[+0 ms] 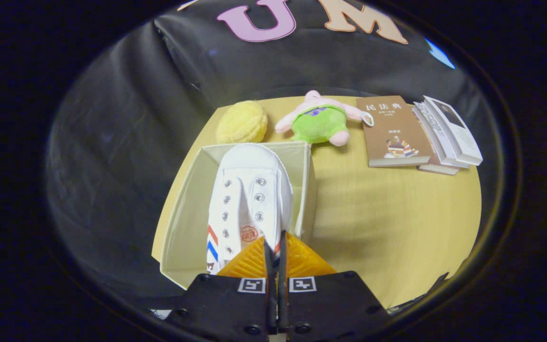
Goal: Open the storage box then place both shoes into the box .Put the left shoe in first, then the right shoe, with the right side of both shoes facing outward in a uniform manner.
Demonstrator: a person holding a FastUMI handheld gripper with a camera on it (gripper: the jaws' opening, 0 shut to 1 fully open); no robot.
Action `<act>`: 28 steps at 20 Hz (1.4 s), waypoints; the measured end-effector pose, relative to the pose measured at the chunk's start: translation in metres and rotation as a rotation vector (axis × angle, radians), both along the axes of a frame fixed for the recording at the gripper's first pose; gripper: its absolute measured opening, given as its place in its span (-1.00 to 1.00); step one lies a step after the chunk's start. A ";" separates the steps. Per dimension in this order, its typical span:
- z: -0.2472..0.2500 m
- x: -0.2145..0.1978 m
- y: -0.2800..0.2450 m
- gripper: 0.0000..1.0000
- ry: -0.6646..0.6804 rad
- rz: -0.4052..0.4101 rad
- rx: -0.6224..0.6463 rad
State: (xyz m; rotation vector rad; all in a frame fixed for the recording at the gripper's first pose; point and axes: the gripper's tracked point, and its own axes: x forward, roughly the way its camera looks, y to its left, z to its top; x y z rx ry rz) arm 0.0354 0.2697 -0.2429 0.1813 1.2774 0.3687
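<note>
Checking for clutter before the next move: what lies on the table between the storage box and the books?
Gripper view: bare tabletop between storage box and books.

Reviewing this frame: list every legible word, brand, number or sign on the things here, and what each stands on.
"民法典": title on the brown book; the smaller print below it is too small to read.
Red emblem on the shoe tongue: too small to read.
White books: print blurred.
Hand-held gripper, shut on the shoe over the box: square markers, no words.
</note>
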 end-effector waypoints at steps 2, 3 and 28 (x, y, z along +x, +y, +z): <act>0.001 0.001 -0.005 -0.32 -0.005 0.009 -0.019; 0.003 -0.003 0.003 -0.17 0.000 0.013 0.010; 0.180 -0.045 -0.168 1.00 -0.800 -0.080 -0.074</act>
